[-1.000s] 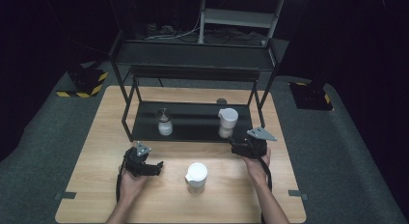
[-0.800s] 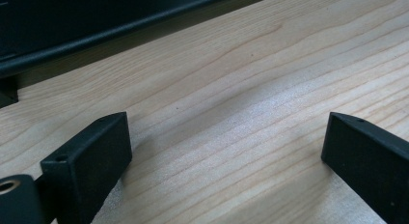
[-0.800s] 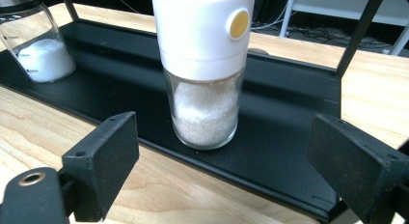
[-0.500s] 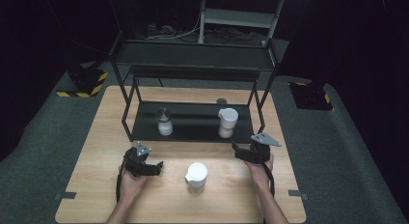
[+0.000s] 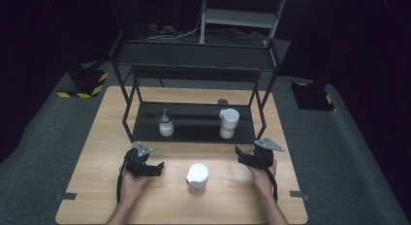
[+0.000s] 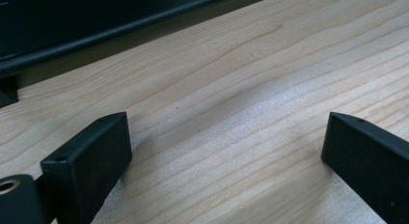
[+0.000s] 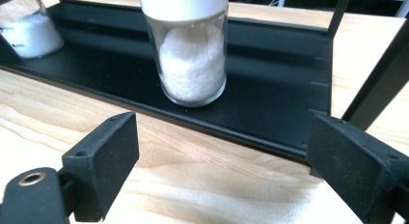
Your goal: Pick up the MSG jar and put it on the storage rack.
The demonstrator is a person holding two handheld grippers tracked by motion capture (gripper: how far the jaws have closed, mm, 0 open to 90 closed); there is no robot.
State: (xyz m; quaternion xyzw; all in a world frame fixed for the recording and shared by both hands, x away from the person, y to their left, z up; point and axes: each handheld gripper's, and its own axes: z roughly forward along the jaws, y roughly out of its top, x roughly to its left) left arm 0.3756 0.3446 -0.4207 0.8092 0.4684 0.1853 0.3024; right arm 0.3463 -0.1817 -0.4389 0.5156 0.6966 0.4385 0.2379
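A clear jar with a white lid [image 5: 197,176] stands on the wooden table [image 5: 97,137] between my two grippers. My left gripper [image 5: 156,168] rests low on the wood to the jar's left, jaws spread wide with bare wood between them [image 6: 226,132]. My right gripper [image 5: 241,156] sits right of the jar, just in front of the black rack's lower shelf [image 5: 194,130], open and holding nothing [image 7: 222,137]. Ahead of it on that shelf stands a white-lidded jar of white granules [image 7: 193,64] [image 5: 229,122]. A second jar [image 5: 165,123] [image 7: 26,33] stands farther left on the shelf.
The black metal rack has thin legs [image 5: 127,108] and an upper shelf [image 5: 194,55] over the lower one. One leg [image 7: 376,84] rises close to my right gripper's right jaw. Grey carpet [image 5: 339,152] surrounds the table.
My right gripper has drawn back a little from the shelf toward the person, jaws still spread. The left gripper and the jars have stayed put.
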